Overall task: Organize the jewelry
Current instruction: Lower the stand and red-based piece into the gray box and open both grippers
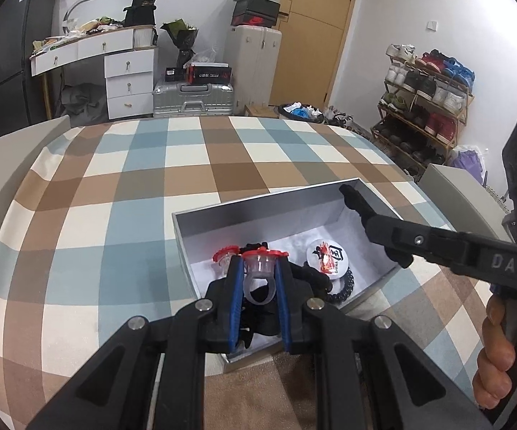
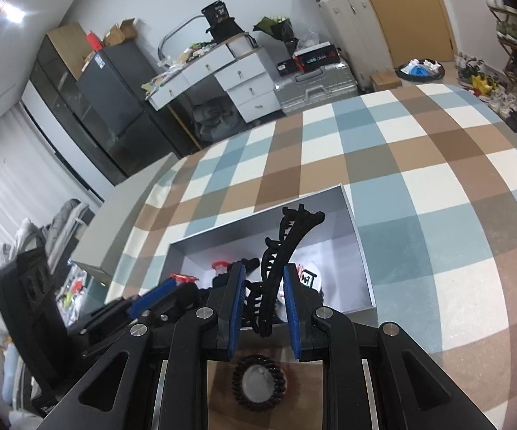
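Left tool (image 1: 258, 279) is clamping a clear ring (image 1: 261, 272) over the box (image 1: 258, 208), ready for dropping in; right tool (image 2: 262, 286) is gripping a black clip (image 2: 287, 243) likewise.

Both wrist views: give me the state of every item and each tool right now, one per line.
Left tool: shut on a clear ring with red top, over the box.
Right tool: shut on a black hair clip, above the box.
Grey box: open, no lid on.
Second red-topped ring: lying in the box.
White round badge: lying in the box.
Black spiral hair tie: outside the box, on the checked cloth.
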A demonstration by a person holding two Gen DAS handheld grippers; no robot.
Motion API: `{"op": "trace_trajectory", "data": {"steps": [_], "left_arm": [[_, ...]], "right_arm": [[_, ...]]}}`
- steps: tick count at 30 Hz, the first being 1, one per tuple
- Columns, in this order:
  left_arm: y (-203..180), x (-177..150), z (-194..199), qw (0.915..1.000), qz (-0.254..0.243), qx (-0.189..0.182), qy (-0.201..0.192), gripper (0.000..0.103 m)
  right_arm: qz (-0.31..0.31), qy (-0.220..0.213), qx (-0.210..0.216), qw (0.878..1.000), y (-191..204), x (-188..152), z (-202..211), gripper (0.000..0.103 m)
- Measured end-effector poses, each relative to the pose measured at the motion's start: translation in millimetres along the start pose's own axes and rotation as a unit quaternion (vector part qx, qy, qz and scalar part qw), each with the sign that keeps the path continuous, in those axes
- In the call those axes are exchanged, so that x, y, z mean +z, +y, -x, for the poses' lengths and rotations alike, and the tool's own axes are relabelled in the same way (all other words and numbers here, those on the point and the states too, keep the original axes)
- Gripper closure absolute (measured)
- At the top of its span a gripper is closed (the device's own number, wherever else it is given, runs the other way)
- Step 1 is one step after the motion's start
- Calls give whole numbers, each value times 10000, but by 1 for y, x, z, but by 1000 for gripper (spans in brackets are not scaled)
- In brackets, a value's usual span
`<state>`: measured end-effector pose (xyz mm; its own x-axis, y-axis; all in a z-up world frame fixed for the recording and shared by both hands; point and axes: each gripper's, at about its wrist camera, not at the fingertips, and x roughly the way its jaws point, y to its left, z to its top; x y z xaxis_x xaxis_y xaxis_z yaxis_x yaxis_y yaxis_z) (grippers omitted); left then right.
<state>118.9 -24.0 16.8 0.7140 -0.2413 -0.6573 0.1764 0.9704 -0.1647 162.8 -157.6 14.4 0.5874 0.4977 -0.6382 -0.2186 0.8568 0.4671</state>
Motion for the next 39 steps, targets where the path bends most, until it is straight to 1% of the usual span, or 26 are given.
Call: {"op": "trace_trajectory", "data": {"steps": [2, 4, 8, 10, 11, 15, 17, 21, 23, 26, 28, 31, 32, 33, 35, 36, 37, 39], "left_arm": [[-2, 1, -1, 10000, -57, 67, 38, 91], [-1, 1, -2, 9999, -85, 134, 30, 91], [1, 2, -3, 9999, -93, 118, 48, 91], [1, 2, -4, 9998, -115, 175, 49, 91], [1, 2, -4, 9998, -114, 170, 43, 91], [2, 2, -3, 9999, -61, 84, 97, 91], [1, 3, 0, 9999, -86, 73, 55, 91], [-3, 8, 1, 9999, -161, 45, 14, 91], [-5, 11, 1, 9998, -199, 29, -8, 91], [-6, 14, 0, 9998, -213, -4, -52, 91], [-7, 15, -2, 9997, -220, -39, -35, 91], [-10, 17, -2, 9995, -297, -1, -55, 91], [-10, 18, -2, 9995, -308, 3, -73, 91], [-10, 18, -2, 9995, -311, 7, -77, 91], [-10, 18, -2, 9995, -306, 1, -66, 91], [-10, 18, -1, 9995, -316, 10, -70, 91], [-10, 18, -1, 9995, -318, 25, -76, 91], [-9, 17, 0, 9995, -294, 20, -96, 91]], "right_arm": [[24, 117, -144, 9998, -1, 0, -6, 83], [11, 239, -156, 9996, -2, -2, -12, 84], [71, 430, -205, 9988, 3, -7, -11, 84], [53, 497, -135, 9987, 5, -10, -9, 84], [32, 536, -53, 9985, 5, -11, -8, 84], [61, 512, 39, 9987, 6, -15, -5, 84], [57, 528, 146, 9985, 6, -14, -5, 84], [127, 429, 249, 9987, 8, -6, -3, 85], [81, 390, 221, 9990, 8, -3, -3, 85], [-104, 408, 412, 9983, 4, 0, -5, 85], [-284, 204, 582, 9977, 0, 1, 0, 85], [-623, 13, 767, 9951, -7, 4, 1, 86], [-702, -24, 755, 9947, -9, 5, 1, 89], [-707, -61, 690, 9951, -9, 6, 1, 89], [-801, -200, 748, 9938, -11, 7, 5, 90], [-848, -261, 772, 9931, -12, 8, 7, 94], [-907, -356, 778, 9922, -13, 8, 10, 94], [-1071, -351, 887, 9897, -18, 9, 10, 94]]}}
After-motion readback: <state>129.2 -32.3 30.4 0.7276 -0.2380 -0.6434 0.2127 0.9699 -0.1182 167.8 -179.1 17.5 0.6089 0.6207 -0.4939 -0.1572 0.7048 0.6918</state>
